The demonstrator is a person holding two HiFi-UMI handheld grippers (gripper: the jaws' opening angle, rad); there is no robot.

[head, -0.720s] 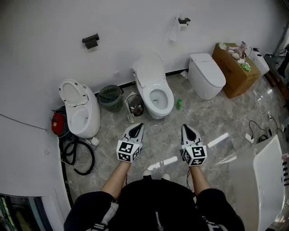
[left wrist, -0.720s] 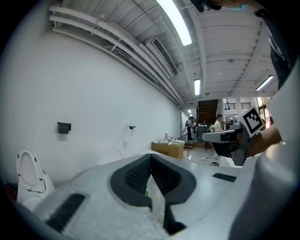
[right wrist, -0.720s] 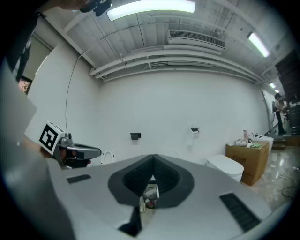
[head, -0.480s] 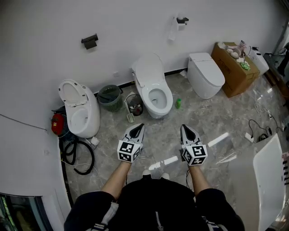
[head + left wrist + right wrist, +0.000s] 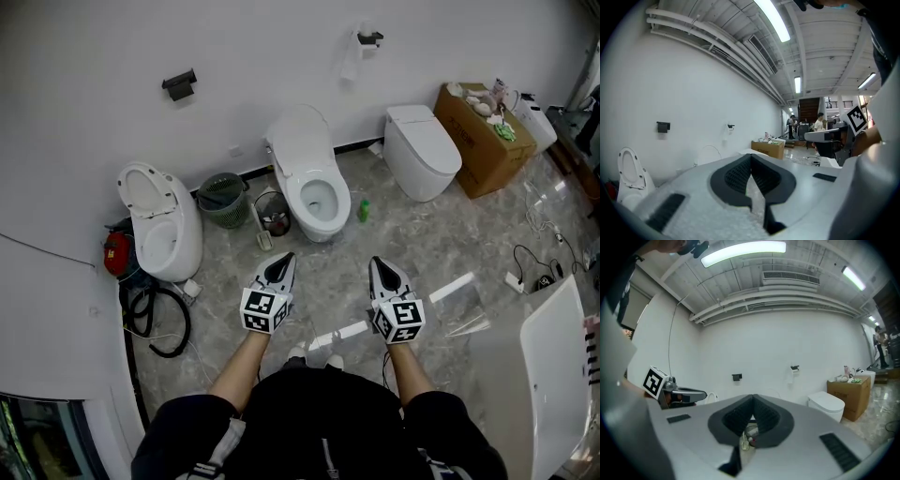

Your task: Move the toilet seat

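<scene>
On left tool, square-marker cube

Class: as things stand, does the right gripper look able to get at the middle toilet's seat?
Probably not yet: the right gripper, shut, hangs short of the seat with floor between. Nothing blocks it; a step forward should do.

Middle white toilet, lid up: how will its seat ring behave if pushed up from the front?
The white seat ring looks like rigid moulded plastic, so it likely stays stiff and pivots at the rear, below the raised white lid. Its glossy surface may slip under a push.
</scene>
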